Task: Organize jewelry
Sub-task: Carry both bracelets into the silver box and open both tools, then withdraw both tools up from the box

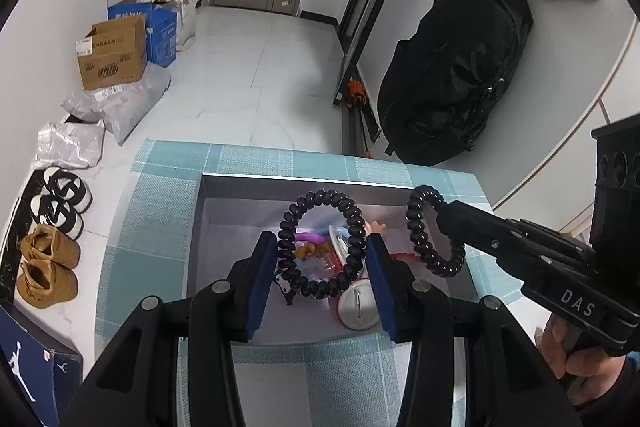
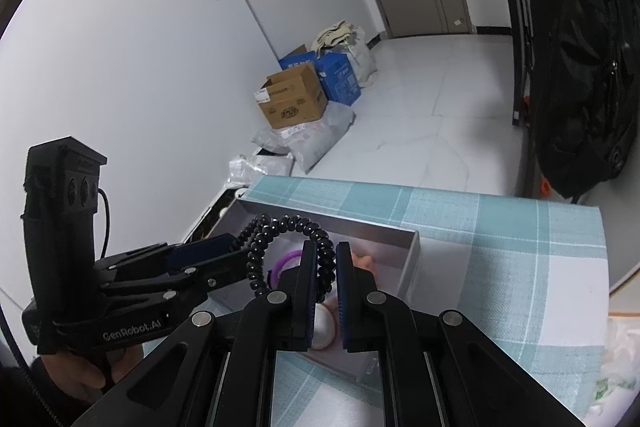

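A grey box [image 1: 304, 181] [image 2: 360, 223] sits on the teal checked cloth [image 1: 160, 227]. Inside it lie a purple ring [image 1: 308, 237] [image 2: 286, 259], a white round badge [image 1: 358, 307] and several small pieces. Above the box, my left gripper [image 1: 322, 239] [image 2: 228, 243] is shut on a black spiral band [image 1: 356, 227], its blue pads pressing the band's two sides. My right gripper [image 2: 326, 245] [image 1: 444, 215] is shut on a second black spiral band [image 1: 416, 231] [image 2: 256, 267], pinching its coil. The two bands hang side by side over the box.
A black backpack [image 1: 452, 75] [image 2: 580, 67] leans against the wall beyond the table. Cardboard boxes [image 1: 112, 53] [image 2: 292, 103], parcels and shoes [image 1: 48, 267] line the floor at left. A hand [image 1: 560, 355] grips the right tool's handle.
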A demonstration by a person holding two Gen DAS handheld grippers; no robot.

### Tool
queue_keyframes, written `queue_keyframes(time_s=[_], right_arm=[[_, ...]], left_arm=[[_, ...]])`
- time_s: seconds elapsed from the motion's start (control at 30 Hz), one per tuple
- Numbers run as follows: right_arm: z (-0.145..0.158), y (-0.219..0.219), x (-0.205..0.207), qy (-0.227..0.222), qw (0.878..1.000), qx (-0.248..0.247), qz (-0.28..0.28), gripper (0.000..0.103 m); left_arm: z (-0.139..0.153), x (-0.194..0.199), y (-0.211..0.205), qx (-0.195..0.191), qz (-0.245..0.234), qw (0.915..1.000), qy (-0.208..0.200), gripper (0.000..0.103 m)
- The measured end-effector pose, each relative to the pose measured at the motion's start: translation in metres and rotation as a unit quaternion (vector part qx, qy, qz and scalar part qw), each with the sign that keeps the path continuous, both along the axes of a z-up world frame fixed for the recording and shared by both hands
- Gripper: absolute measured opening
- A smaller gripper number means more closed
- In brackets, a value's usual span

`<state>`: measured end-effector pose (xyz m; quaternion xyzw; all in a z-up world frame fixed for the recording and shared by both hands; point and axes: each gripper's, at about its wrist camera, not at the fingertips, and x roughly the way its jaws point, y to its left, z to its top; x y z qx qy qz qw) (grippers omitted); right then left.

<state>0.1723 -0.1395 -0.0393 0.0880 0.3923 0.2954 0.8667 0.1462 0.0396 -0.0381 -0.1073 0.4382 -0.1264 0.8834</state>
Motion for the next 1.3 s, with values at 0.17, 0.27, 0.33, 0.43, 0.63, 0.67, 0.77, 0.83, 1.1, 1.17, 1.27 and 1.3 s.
queue_keyframes(time_s=[0.17, 0.27, 0.33, 0.43, 0.63, 0.67, 0.77, 0.83, 1.1, 1.17, 1.27, 1.3], right_arm=[[-0.005, -0.001, 0.007, 0.009, 1.000, 0.005, 0.000, 0.008], [-0.007, -0.001, 0.008, 0.014, 1.000, 0.009, 0.001, 0.011], [-0.007, -0.003, 0.009, 0.013, 1.000, 0.011, 0.000, 0.011], [-0.003, -0.005, 0.007, 0.005, 1.000, 0.014, -0.001, 0.015], [0.008, -0.015, -0.002, -0.021, 0.999, 0.038, -0.014, 0.047], [0.011, -0.016, -0.004, -0.028, 0.999, 0.040, -0.018, 0.051], [0.018, -0.019, -0.013, -0.047, 0.998, 0.047, -0.019, 0.061], [0.021, -0.021, -0.022, -0.062, 0.997, 0.048, -0.022, 0.071], [0.031, -0.025, -0.050, -0.099, 0.994, 0.030, -0.036, 0.088], [0.034, -0.027, -0.060, -0.110, 0.993, 0.031, -0.041, 0.093], [0.039, -0.028, -0.071, -0.134, 0.990, 0.030, -0.045, 0.096], [0.041, -0.028, -0.075, -0.144, 0.988, 0.030, -0.046, 0.098]], left_arm=[[0.001, 0.003, -0.004, -0.003, -0.008, 1.0000, -0.002, 0.040], [0.002, 0.005, -0.003, -0.014, -0.012, 0.9998, 0.003, 0.044], [0.000, 0.008, -0.002, -0.017, -0.008, 0.9997, 0.017, 0.047], [-0.001, 0.009, 0.001, -0.030, -0.004, 0.9993, 0.023, 0.055], [0.008, 0.000, 0.000, -0.029, -0.002, 0.9996, -0.005, 0.065], [0.010, -0.003, -0.001, -0.027, -0.002, 0.9995, -0.013, 0.065], [0.018, -0.011, -0.003, -0.014, 0.002, 0.9992, -0.038, 0.065], [0.022, -0.015, -0.003, -0.007, 0.007, 0.9989, -0.046, 0.065], [0.036, -0.037, 0.002, 0.022, 0.042, 0.9933, -0.105, 0.075], [0.040, -0.043, 0.005, 0.020, 0.050, 0.9915, -0.118, 0.077], [0.044, -0.053, 0.006, 0.020, 0.062, 0.9888, -0.134, 0.081], [0.045, -0.057, 0.006, 0.022, 0.065, 0.9880, -0.139, 0.082]])
